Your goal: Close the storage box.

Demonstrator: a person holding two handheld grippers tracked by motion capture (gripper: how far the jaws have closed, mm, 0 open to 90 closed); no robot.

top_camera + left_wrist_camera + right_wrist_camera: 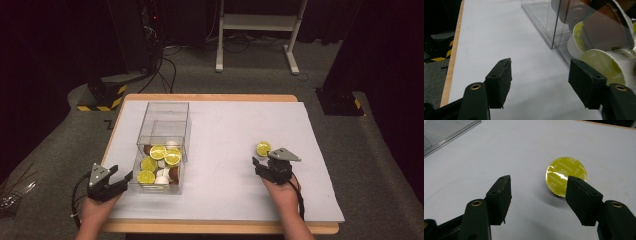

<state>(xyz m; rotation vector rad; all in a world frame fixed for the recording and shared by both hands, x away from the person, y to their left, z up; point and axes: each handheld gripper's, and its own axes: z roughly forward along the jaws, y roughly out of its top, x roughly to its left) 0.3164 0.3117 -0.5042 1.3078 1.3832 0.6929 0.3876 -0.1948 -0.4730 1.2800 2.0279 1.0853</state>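
A clear plastic box [163, 112] stands on the white mat at the left and holds several coffee capsules [159, 151] with yellow lids, plus brown and white ones. My left gripper [120, 178] is open just left of the box's near corner, its right jaw close to the wall [554, 30], behind which capsules [606, 67] press. One yellow-lidded capsule [263, 148] lies alone on the mat at the right. My right gripper [261, 163] is open just short of it; the capsule [564, 173] sits ahead, partly behind the right jaw.
The white mat [225, 130] covers a wooden table whose edge [451, 57] runs close to my left gripper. Beyond the table are a white stand's legs [255, 35], cables and black equipment with yellow-striped bases [102, 97] on grey carpet.
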